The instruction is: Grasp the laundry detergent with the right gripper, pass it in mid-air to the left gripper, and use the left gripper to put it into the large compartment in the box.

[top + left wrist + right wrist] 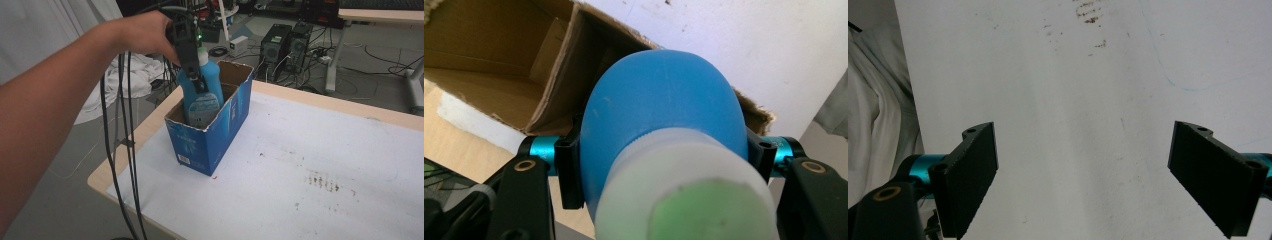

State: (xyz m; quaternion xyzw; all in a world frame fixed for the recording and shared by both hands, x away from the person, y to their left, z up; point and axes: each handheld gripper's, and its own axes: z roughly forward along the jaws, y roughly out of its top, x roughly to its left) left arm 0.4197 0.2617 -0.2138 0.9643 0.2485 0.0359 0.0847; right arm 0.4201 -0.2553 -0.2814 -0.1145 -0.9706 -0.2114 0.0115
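My left tool (200, 85) is clenched on the blue bottle (202, 92): in the left gripper view the two black pads press against opposite sides of the rounded blue shoulder (664, 110), just under the white cap (684, 195), which has a pale green top. The jaws stand fairly wide because the bottle's body is broad. From the high view the tool points down along the bottle's near face, my hand (145, 32) above it, and black cables trail down past the surface edge.

The bottle stands upright inside the blue cardboard box (210, 135), its lower part below the rim, its shoulder and cap above it. It sits at the near end of the box; the far end behind it looks vacant, brown raw card showing on the inner walls. The box's top edges are torn and ragged, its outside glossy blue print with a small barcode label near the bottom corner. The bottle is smooth plastic, with a pale label on its front.

My right tool (1083, 180) is released: its two ribbed black pads stand well apart with nothing between them, hovering over the white surface (1048, 100), which is matte, scuffed and speckled with brownish marks. The box stands near the left corner of that surface (300, 165), which has a light wooden edge.
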